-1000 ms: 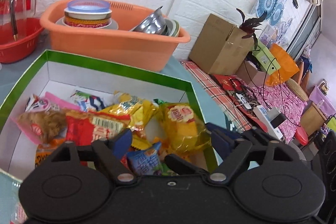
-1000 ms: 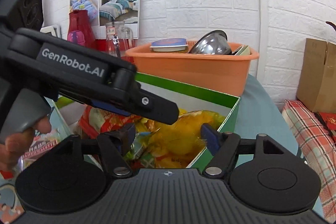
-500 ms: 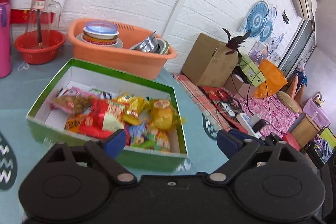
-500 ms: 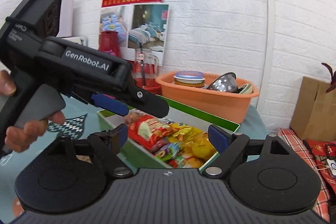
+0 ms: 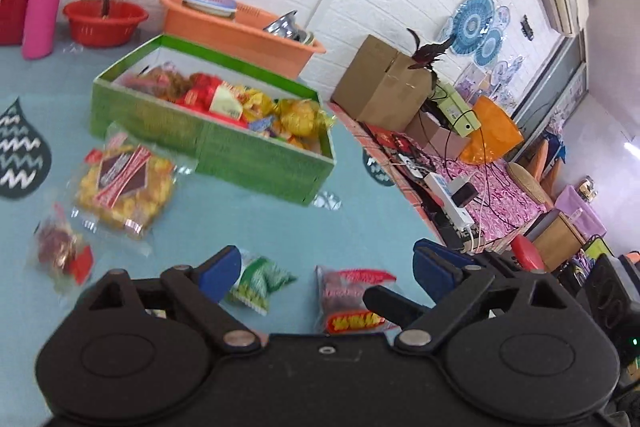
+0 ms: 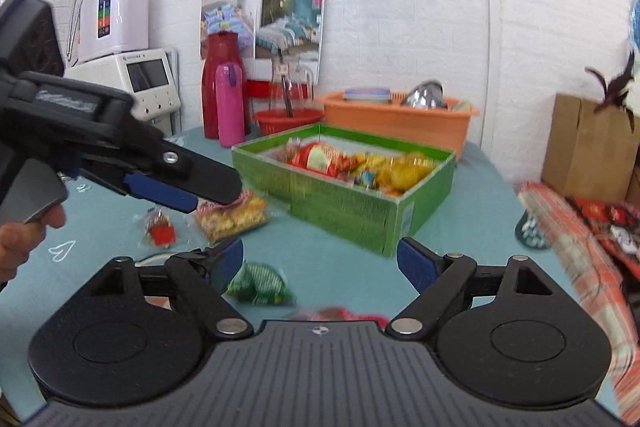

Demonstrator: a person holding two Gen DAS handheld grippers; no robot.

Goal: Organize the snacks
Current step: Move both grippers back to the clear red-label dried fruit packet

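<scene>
Both grippers (image 5: 326, 269) farther from box (image 5: 256, 163).

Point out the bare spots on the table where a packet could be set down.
Free: the table between the green box and the green packet; also right of the box toward the edge. Crowded: left, around the yellow packet.

Both tongs (image 5: 326, 269) back from green box (image 5: 256, 163), higher.
</scene>
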